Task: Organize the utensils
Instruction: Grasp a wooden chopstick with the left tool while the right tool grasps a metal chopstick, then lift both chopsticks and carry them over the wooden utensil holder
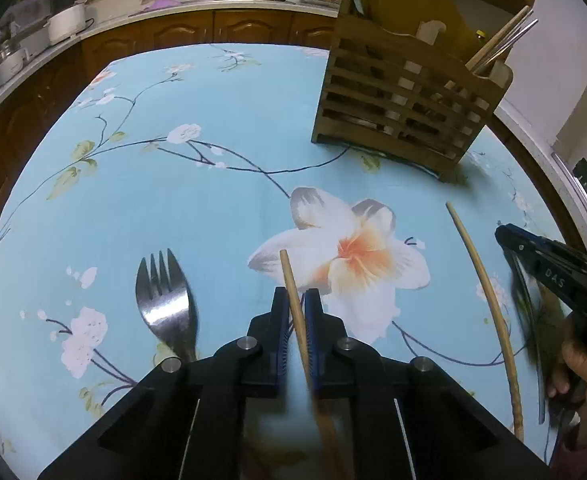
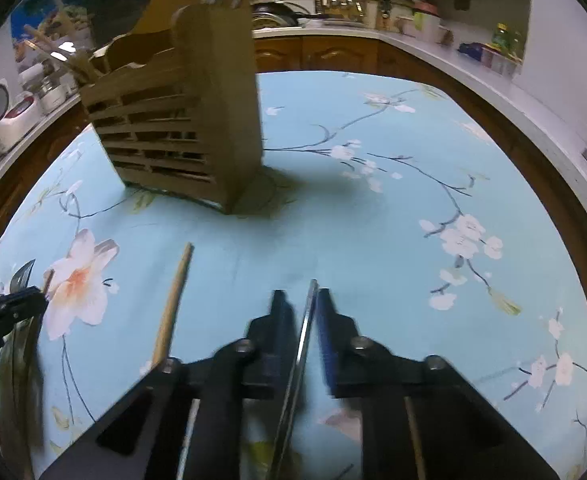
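The bench (image 1: 213, 208), under a pale blue cloth printed with white blossoms, fills both views. At its far side a slatted wooden utensil holder (image 1: 405, 104) stands upright, its base on the cloth; a few chopsticks (image 1: 501, 42) lean out of its right-hand compartment in the left wrist view, and something stands in its top in the right wrist view, too blurred to name.

The left tongs (image 1: 296, 312) are clamped on a wooden chopstick (image 1: 293, 296), which passes between the two fingers and points away toward the large white and orange flower on the cloth. The right tongs (image 2: 302, 312) are clamped on a thin metal utensil (image 2: 307, 328), seen edge-on and blurred, so its kind cannot be told.

A second wooden chopstick (image 1: 485, 292) lies flat on the cloth between the two tongs, well apart from the holder, its tip pointing toward it. A metal fork (image 1: 165, 300) lies on the cloth just left of the left tongs, tines pointing away. At the right edge of the left wrist view the right tongs appear from the side, with a hand (image 1: 581, 364) below them.
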`<state>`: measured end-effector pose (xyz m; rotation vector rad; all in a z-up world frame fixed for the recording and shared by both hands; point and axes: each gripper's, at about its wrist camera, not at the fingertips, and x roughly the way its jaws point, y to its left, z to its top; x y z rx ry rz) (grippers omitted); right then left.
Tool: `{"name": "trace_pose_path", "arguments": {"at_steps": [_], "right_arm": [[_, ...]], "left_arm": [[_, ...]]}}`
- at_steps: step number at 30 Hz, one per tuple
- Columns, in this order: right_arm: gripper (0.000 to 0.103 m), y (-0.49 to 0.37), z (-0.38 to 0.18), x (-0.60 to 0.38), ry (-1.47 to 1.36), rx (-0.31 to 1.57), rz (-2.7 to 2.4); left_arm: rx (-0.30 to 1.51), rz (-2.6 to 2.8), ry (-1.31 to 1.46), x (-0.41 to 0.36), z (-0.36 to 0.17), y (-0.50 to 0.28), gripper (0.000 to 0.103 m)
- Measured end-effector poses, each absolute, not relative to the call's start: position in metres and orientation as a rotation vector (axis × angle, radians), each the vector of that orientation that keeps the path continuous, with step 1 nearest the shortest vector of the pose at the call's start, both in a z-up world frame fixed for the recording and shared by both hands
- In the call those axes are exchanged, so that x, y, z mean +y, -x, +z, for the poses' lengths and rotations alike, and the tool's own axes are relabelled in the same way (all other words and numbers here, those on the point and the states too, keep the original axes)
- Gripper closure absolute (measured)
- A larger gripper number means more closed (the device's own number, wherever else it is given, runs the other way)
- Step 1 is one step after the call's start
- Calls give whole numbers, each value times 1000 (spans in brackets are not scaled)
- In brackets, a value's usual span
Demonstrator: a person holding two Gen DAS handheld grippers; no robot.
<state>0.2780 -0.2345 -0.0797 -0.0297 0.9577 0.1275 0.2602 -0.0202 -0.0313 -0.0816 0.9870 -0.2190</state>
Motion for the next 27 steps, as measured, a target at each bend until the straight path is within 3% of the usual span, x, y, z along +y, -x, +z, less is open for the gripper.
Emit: {"name": "trace_pose_path", "arguments": {"at_steps": [10,27], "right_arm": [[99,-261,-57,-245,-86,916,169],[99,-206,68,-264,-191,615,237]], "left_arm": [[967,-283,144,-13,-24,-252,100],[714,-391,261,23,74,-184,100]]}}
